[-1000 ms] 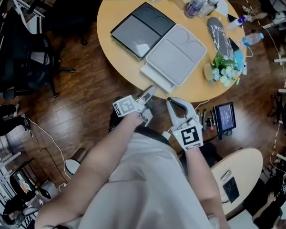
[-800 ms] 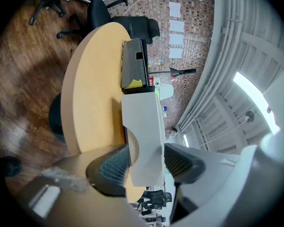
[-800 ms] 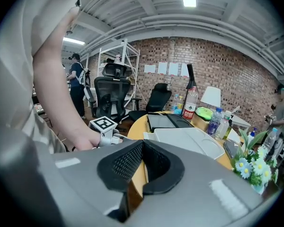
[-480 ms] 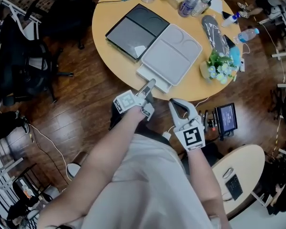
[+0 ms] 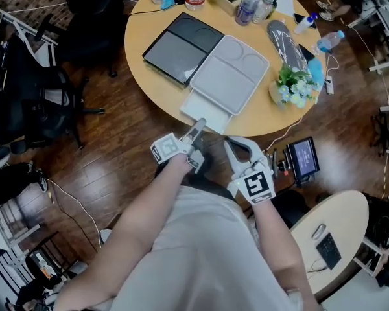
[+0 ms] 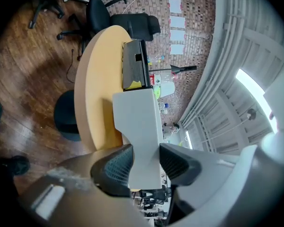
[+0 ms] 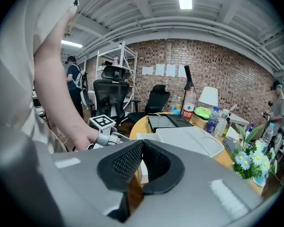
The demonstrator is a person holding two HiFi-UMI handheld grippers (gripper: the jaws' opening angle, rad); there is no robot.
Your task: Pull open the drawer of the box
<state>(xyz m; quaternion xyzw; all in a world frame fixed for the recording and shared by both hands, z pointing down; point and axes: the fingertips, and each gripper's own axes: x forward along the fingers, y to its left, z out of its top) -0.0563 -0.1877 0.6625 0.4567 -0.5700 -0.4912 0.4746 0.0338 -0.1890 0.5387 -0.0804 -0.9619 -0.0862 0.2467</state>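
The left gripper (image 5: 198, 128) is clamped on the front lip of the drawer (image 6: 138, 122), with its 2 pads pressing on either face of the pale grey panel. The panel runs straight ahead of the gripper into the box (image 5: 230, 73). The box lies flat on the round table (image 5: 149, 24), and the drawer sticks out of the box's near end, past the table's rim, so it seems to be partly open. The step in hand looks like the pull itself. The right gripper (image 7: 142, 148) hangs just to the right of the left one, short of the table, with its jaws closed on nothing. The next move likely calls for drawing the left gripper straight back toward the person, in line with the drawer and level. Nothing braces the box, so a tilted or jerky pull could drag it along the table instead of freeing the drawer
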